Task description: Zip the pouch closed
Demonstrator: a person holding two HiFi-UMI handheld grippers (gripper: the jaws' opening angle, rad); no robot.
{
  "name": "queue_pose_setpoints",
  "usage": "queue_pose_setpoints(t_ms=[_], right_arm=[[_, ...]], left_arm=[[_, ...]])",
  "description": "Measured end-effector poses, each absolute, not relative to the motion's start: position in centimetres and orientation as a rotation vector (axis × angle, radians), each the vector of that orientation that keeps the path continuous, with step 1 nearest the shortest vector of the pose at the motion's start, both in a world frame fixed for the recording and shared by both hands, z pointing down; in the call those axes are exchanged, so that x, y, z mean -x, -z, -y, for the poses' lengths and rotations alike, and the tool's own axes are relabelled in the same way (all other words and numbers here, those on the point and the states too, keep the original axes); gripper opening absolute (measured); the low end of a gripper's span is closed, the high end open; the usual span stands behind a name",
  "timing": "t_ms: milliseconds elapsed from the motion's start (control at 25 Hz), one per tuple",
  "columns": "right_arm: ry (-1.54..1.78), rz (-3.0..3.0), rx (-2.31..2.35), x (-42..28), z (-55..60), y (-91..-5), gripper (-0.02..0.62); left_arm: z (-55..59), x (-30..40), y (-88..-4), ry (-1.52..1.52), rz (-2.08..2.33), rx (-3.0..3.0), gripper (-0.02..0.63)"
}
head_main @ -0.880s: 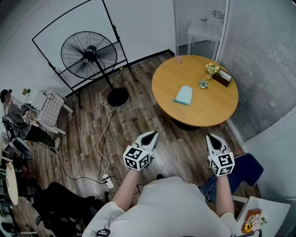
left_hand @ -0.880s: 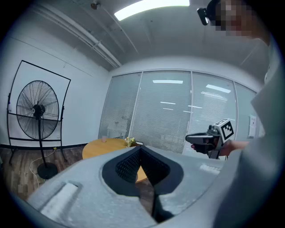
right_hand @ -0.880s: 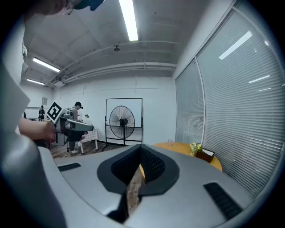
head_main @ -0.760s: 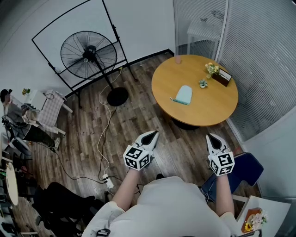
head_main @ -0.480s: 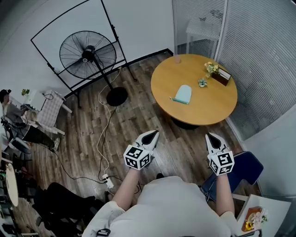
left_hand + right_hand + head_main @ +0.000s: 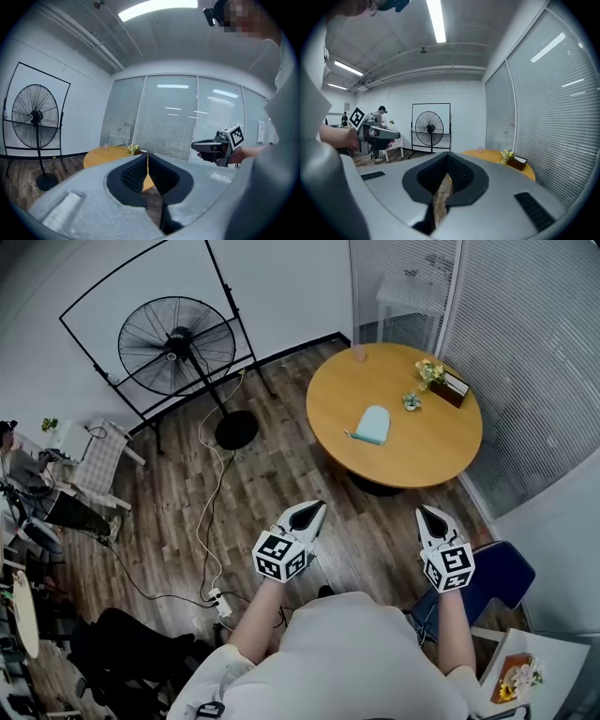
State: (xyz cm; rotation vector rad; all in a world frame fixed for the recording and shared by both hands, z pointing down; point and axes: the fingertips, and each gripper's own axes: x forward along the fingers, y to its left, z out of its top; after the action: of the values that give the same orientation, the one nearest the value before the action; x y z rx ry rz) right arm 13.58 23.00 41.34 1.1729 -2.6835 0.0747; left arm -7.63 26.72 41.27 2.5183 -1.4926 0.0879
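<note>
A pale blue pouch [image 6: 373, 424] lies flat near the middle of the round wooden table [image 6: 342, 395], far ahead of both grippers. My left gripper [image 6: 313, 509] is held over the wood floor, jaws shut, nothing between them. My right gripper [image 6: 427, 514] is level with it to the right, also shut and empty. In the left gripper view the left gripper [image 6: 146, 154] points at the table [image 6: 105, 153], and the right gripper [image 6: 219, 146] shows at the side. In the right gripper view the right gripper [image 6: 448, 155] has its tips touching.
A small flower pot [image 6: 412, 404], a yellow bouquet [image 6: 431, 372], a dark box [image 6: 450, 389] and a pink cup [image 6: 360, 353] stand on the table's far side. A standing fan [image 6: 178, 345] with floor cables [image 6: 214, 512] is at left. A blue chair [image 6: 492, 577] is at right.
The view has shifted slightly; the table and fan sit a little higher in the frame. Both grippers have edged upward, still shut and empty.
</note>
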Motion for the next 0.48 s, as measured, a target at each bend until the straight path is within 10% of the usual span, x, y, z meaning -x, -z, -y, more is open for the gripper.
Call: queue_pose_setpoints(t_ms=[480], right_arm=[[-0.105,2.682,-1.183,-12.0,-23.6,-41.6,0.009]], left_arm=[[-26.8,9.1,-41.8,-0.092,1.451,-2.523,0.023]])
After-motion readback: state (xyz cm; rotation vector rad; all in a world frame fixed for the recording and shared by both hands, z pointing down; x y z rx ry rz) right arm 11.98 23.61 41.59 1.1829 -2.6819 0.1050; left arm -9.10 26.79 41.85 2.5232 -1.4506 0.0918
